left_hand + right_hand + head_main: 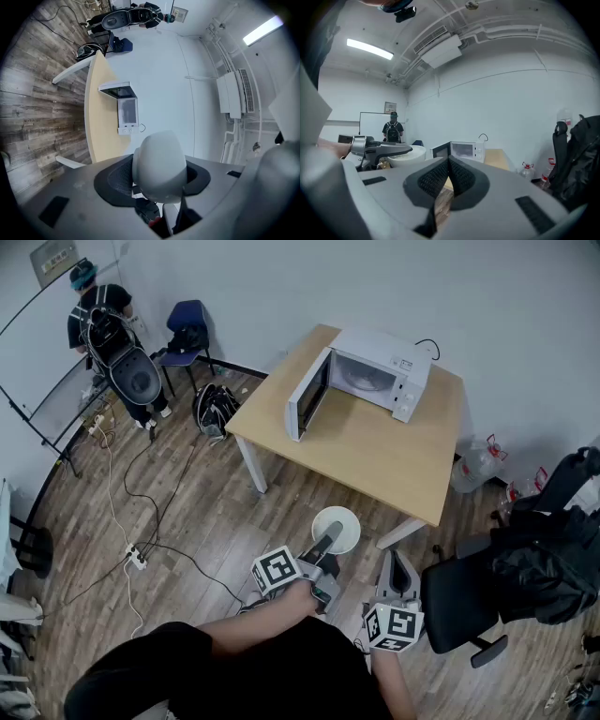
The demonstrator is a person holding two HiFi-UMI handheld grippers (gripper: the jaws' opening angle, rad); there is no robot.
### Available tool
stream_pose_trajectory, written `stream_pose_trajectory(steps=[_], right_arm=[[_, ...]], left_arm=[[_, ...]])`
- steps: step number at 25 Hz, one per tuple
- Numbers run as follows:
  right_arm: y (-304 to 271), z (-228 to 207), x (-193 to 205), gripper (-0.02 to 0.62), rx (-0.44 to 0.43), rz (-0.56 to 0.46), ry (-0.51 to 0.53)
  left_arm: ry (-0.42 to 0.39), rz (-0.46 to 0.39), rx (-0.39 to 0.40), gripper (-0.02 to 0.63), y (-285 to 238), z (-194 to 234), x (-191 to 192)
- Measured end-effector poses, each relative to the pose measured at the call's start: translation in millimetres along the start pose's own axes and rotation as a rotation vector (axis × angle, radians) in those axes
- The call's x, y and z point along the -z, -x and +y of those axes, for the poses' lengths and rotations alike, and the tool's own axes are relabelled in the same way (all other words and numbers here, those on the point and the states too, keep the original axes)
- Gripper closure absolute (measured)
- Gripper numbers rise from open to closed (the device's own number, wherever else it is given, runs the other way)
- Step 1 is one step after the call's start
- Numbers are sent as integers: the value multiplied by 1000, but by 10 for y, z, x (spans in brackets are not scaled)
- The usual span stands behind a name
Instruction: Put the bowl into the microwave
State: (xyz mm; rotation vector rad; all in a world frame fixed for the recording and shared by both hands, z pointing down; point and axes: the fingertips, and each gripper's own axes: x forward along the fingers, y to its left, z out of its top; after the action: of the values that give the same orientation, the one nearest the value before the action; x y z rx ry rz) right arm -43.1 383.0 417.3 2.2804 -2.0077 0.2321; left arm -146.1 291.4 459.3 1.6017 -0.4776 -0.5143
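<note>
Bowl (336, 529) clamped by the rim in your left gripper (328, 540), well short of microwave (375, 376), straight out from its open front. Right gripper (397, 566) closed, empty.

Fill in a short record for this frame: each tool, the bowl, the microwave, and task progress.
left tool: clamped on the rim of the white round bowl, carrying it in the air
right tool: jaws together, holding nothing
bowl position: above the floor, short of the near edge of the light wooden table
white microwave: on the table's far side, door swung open
task progress: bowl lifted, not yet in the microwave
bystander: person standing in the far corner
</note>
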Motion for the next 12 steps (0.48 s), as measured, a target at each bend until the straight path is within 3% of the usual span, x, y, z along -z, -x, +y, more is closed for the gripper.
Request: stream_pose_trajectory(steps=[12], right_arm=[[-3, -170, 99, 535, -22, 5, -16]], left_arm=[[24, -35, -3, 390, -57, 37, 130]])
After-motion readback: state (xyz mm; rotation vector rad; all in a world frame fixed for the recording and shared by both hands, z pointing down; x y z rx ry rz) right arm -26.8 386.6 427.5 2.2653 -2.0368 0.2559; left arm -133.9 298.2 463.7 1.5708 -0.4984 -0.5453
